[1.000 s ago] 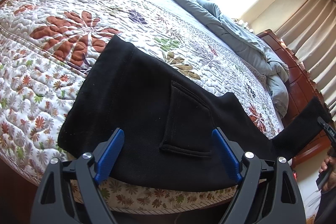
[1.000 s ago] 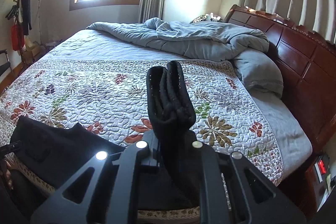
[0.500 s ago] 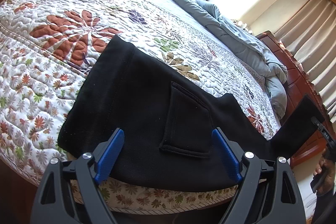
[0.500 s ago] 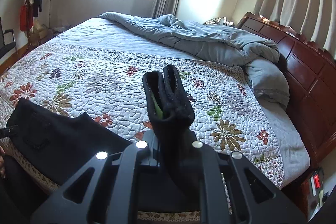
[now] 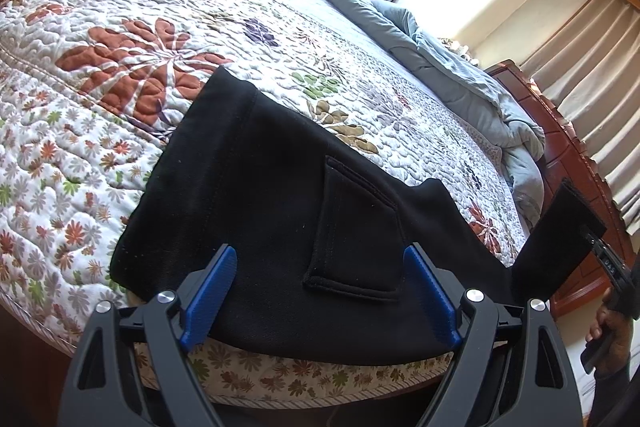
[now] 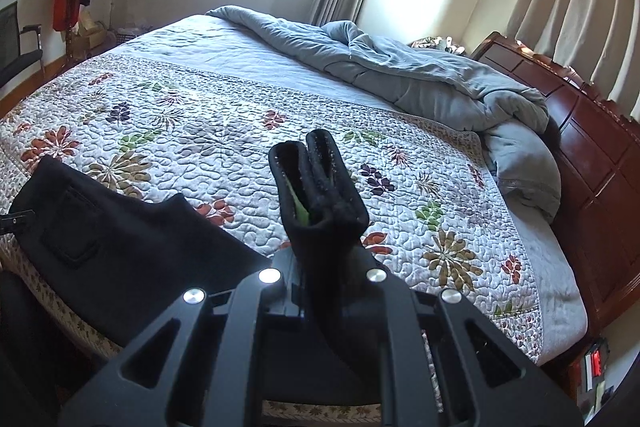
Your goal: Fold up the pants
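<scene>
While the black pants (image 5: 280, 211) lie along the bed's (image 5: 120, 75) near edge, the right gripper (image 6: 324, 227) pinches their bunched leg ends and the left gripper (image 5: 320, 291) gapes empty (poised); unpinned, the waist may drag.

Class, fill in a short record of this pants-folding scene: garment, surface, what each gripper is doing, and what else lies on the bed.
garment: black pants, back pocket up
surface: floral quilt
left gripper: open, over the pants, holding nothing
right gripper: shut on a bunched pant leg end, lifted off the quilt
also on bed: rumpled blue-grey duvet
</scene>
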`<state>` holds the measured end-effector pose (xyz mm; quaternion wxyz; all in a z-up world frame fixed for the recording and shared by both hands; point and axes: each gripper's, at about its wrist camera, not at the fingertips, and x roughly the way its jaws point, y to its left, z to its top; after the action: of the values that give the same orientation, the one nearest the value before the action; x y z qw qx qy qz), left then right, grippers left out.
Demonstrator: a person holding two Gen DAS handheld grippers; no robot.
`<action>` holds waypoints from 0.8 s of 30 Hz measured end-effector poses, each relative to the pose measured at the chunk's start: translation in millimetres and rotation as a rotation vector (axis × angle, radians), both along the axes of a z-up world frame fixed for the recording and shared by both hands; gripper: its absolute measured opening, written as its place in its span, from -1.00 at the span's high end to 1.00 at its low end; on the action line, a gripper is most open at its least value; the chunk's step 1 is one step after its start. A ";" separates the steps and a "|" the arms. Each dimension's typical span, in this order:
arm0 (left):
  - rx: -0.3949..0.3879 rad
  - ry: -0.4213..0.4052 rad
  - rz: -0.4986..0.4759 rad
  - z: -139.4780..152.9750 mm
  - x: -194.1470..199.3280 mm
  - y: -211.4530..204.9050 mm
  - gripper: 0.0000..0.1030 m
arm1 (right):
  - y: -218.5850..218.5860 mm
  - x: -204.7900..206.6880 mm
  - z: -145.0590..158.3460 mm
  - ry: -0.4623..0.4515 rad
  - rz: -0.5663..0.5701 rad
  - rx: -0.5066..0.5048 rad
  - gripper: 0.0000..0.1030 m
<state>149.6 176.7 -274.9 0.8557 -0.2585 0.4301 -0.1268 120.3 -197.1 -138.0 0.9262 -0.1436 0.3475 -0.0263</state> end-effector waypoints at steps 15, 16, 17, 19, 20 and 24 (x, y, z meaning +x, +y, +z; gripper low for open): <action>0.007 -0.002 0.013 5.7 0.1 -8.7 -0.66 | 32.7 1.7 -25.3 0.029 0.091 -0.069 0.81; 0.007 -0.002 0.014 4.8 0.6 -8.4 -0.66 | 35.2 2.4 -27.1 0.031 0.096 -0.072 0.81; 0.006 -0.001 0.016 4.9 1.7 -10.4 -0.67 | 38.0 3.3 -29.4 0.033 0.104 -0.079 0.80; 0.004 0.001 0.019 4.7 3.6 -12.2 -0.66 | 42.8 4.7 -35.0 0.037 0.121 -0.095 0.80; 0.004 0.002 0.020 4.6 5.1 -14.7 -0.66 | 45.0 5.9 -38.6 0.041 0.129 -0.104 0.80; 0.002 0.003 0.020 4.6 6.1 -15.0 -0.67 | 55.0 7.9 -53.2 0.049 0.153 -0.155 0.81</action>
<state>155.8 161.6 -270.3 0.8565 -0.2624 0.4286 -0.1174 128.2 -142.1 -191.1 0.9028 -0.2417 0.3551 0.0213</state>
